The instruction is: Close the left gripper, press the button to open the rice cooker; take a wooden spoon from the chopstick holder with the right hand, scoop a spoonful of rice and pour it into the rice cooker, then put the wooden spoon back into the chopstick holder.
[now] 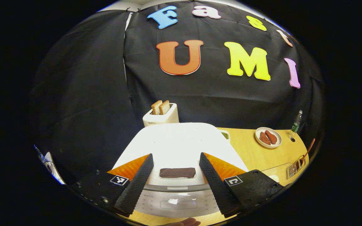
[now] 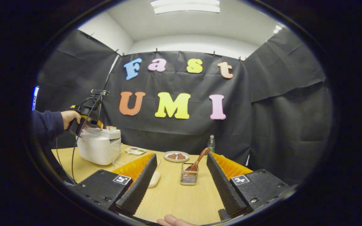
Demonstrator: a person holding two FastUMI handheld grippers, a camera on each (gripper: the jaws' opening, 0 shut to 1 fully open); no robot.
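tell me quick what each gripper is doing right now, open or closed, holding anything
Left gripper: open, holding nothing, fingers either side of the rice cooker lid.
Right gripper: open, holding nothing, aimed at the wooden spoon.

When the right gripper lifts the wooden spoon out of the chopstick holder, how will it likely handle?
The wooden spoon looks rigid, so it probably won't flex. It leans loose in the wire chopstick holder, handle up, so it should slide out freely. The holder looks small and light; it might tip or drag if the spoon catches. The right gripper is open, well short of it.
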